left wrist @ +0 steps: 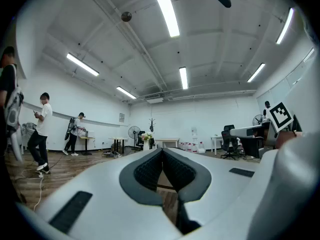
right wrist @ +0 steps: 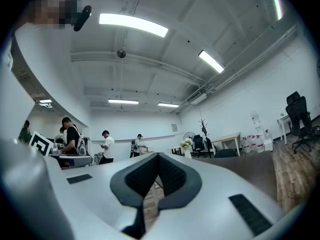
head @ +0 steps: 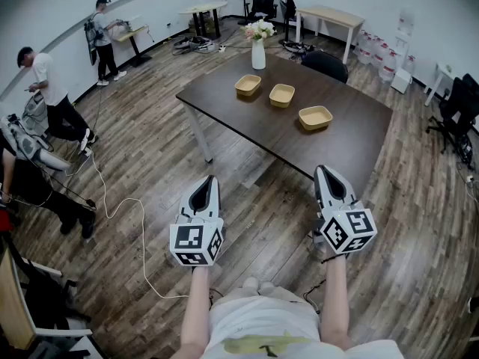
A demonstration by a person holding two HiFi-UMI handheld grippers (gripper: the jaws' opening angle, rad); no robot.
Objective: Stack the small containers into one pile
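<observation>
Floorboards [head: 150, 163] lie between the person and the dark table [head: 254, 129], so stacking has not yet begun; this looks like the approach step. The left gripper [head: 210, 181] and right gripper [head: 323, 172] hang low by the person's waist, well short of the table's near edge. Three small containers sit apart in a slanting row along the table's middle: one [head: 248, 85] near the vase [head: 258, 54] at the far corner, one [head: 281, 95] just beside it, and one [head: 315, 117] toward the right edge.

The next move probably calls for walking up, opening a claw and taking one container by its rim.

Only the head view shows the containers. The gripper views look level across the room and show both claws fully closed, pads meeting, nothing between them.
</observation>
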